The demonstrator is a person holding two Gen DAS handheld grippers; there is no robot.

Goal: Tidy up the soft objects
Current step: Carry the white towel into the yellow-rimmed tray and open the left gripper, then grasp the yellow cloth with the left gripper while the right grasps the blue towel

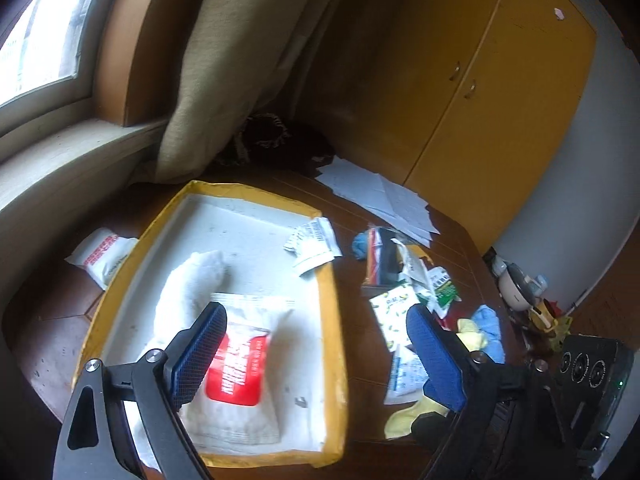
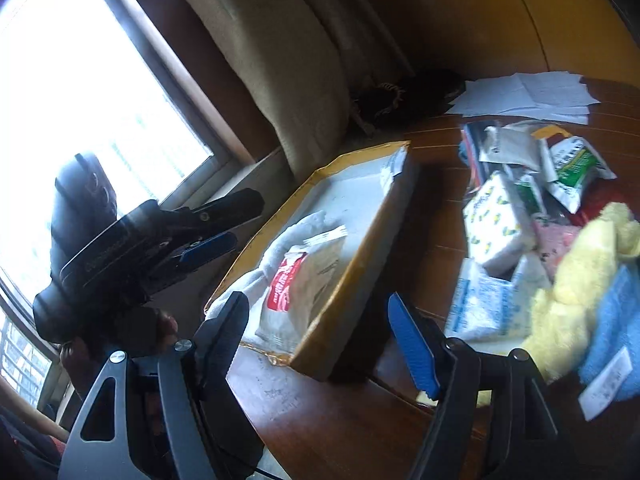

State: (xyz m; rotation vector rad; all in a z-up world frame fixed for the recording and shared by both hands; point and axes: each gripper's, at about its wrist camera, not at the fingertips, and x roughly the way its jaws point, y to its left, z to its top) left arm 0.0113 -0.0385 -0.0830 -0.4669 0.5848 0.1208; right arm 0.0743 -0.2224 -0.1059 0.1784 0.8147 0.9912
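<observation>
At the left, our left gripper [image 1: 316,344] hangs over the box's [image 1: 332,312] near edge, jaws wide and empty; a towel [image 1: 188,280] and packet [image 1: 240,360] lie inside. Our right gripper [image 2: 320,344], also wide and empty, hovers off the box's near right corner. The yellow cloth [image 2: 576,292], probably next though blurred, lies right of its jaws, nearer the right hand.

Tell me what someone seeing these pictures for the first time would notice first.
Probably the shallow yellow-rimmed cardboard tray on the brown wooden table, holding a white pouch with a red label that lies on a white fluffy towel. Next, the jumble to its right: printed packets mixed with yellow and blue cloths. Both grippers, left and right, stand open and empty.
</observation>
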